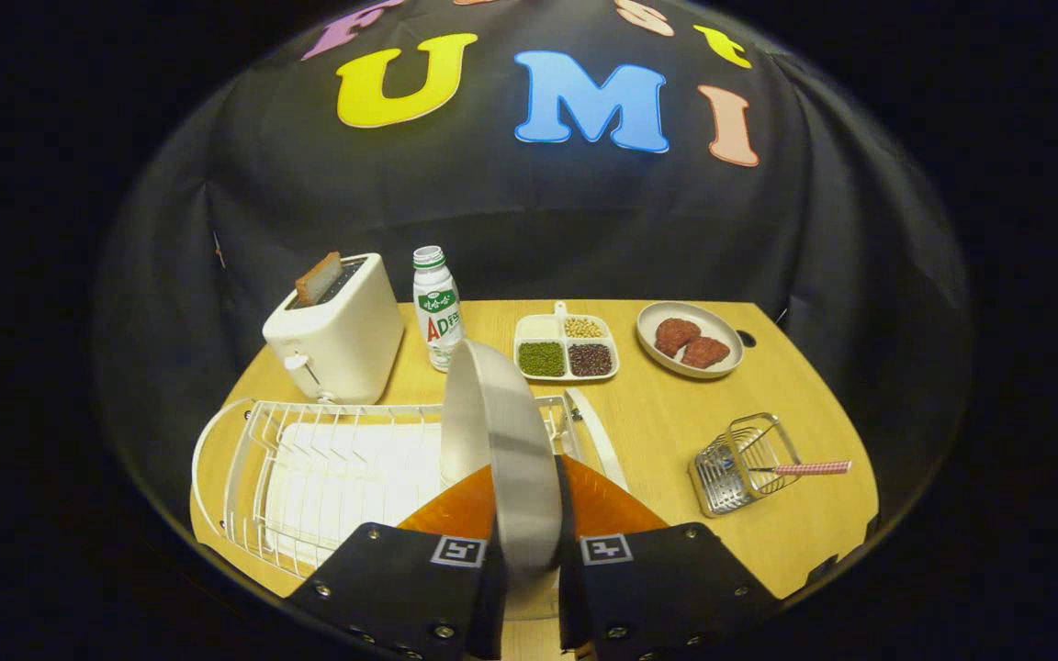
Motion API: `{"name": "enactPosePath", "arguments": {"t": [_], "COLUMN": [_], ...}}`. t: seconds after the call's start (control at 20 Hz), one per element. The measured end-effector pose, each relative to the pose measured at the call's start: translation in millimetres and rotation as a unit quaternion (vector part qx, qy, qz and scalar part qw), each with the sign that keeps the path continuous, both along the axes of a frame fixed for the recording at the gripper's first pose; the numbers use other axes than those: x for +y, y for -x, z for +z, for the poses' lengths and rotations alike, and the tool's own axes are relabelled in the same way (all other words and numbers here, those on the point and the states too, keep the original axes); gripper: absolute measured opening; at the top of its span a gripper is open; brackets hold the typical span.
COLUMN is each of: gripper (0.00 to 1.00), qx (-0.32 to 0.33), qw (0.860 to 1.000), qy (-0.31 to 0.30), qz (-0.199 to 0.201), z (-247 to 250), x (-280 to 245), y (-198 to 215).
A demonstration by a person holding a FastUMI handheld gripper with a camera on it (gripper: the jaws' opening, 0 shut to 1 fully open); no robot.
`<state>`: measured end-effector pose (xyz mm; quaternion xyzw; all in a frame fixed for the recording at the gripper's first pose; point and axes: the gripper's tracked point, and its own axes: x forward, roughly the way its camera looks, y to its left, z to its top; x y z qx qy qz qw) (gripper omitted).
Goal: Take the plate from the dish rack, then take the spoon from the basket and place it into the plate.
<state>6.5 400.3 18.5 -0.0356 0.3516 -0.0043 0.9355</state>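
The plate [501,459] stands on edge between the two fingers of the hand-held gripper [526,551], which pinch its rim from both sides. It is upright over the right end of the white wire dish rack [309,468]; whether its lower edge is still seated in the rack is hidden behind the fingers.

Right of the rack, apart from it, a small wire basket [742,464] sits on the table [676,422] with the spoon [809,468] in it, its patterned handle sticking out to the right.

Beyond the rack are a toaster [336,330], a bottle [437,308], a four-part tray of beans [566,347] and a dish of meat pieces [690,338].

The grip is on a thin rim only, so the plate may pivot or slip as it is tipped flat, or catch on the rack's wires and drag it. The hand-held gripper points forward and slightly downward, roughly level.
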Motion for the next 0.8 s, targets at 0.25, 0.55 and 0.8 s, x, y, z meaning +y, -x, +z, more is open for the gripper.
{"name": "enactPosePath", "arguments": {"t": [0.25,0.55,0.8], "gripper": [0.23,0.23,0.23], "qx": [-0.017,-0.041,-0.063], "qw": [0.996,0.992,0.989], "qy": [0.089,0.116,0.130], "qz": [0.006,0.021,0.038], "z": [24.1,57.9,84.0], "x": [5.3,16.5,13.4], "y": [5.7,33.0,79.4]}}
